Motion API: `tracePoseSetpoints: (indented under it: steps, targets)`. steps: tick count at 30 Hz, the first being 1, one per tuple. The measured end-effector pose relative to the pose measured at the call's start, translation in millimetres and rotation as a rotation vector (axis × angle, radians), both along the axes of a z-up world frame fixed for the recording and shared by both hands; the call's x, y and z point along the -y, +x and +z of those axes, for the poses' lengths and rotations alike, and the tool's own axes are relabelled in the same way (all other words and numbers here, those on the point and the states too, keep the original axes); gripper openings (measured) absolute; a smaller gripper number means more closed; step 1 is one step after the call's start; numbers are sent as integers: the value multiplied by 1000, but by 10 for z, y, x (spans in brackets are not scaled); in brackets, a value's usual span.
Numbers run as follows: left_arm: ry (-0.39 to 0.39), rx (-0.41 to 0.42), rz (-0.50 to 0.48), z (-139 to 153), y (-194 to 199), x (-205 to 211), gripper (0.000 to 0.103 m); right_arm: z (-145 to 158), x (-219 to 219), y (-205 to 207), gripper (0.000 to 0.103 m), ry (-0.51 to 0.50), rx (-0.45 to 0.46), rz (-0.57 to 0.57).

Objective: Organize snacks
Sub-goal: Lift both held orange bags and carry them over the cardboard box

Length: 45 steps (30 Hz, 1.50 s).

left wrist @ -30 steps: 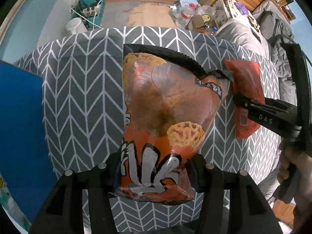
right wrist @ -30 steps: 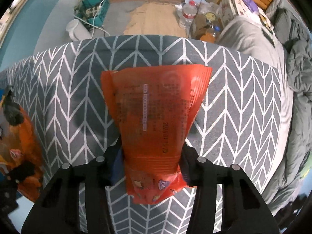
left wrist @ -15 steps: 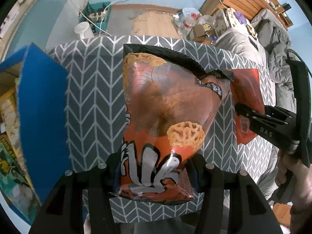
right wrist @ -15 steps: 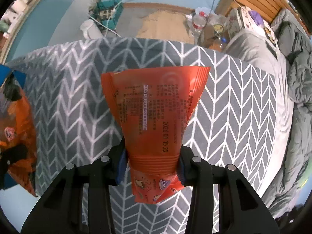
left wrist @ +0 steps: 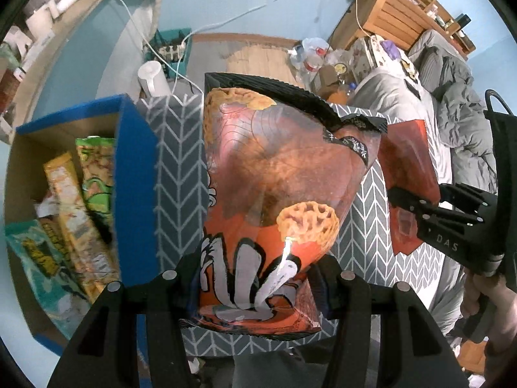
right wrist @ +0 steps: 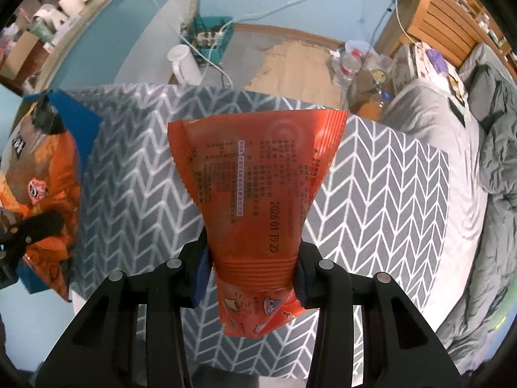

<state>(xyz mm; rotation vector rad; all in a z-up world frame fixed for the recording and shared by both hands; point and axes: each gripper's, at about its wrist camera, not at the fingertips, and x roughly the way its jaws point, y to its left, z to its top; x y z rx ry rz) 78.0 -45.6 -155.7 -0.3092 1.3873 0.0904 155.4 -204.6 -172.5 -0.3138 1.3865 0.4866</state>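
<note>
Left of the left hand-held gripper (left wrist: 255,278), clamped on a big chip bag (left wrist: 278,194), sits a blue box (left wrist: 132,174); right hand-held gripper (right wrist: 248,268) pinches an orange snack packet (right wrist: 255,174).

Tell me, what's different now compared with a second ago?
The left gripper has carried its big orange snack bag leftward toward the blue box, whose inside, with packets already in it, has now come into view. The right gripper has followed the same way with the red packet. Both grips stayed shut on their bags; nothing was let go.
</note>
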Motion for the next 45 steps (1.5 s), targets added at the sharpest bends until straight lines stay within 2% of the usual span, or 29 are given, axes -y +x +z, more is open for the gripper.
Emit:
tracePoseSetpoints:
  steps: [11,27,37,45]
  targets:
    - [7,48,53,302,-283,-321,55,289,-515,-220,40,68,13,92]
    - [-9,91,228,592,-885,-1165,55,548,-1525,-445,40,171,-16,247]
    - [8,100,318,649,-1247,-1682,55,551,-2121,-647,40,208,-47,338]
    - [-12,72,400,433,-1449,-2044,55,387,-2512,-754,40,215,-108,360]
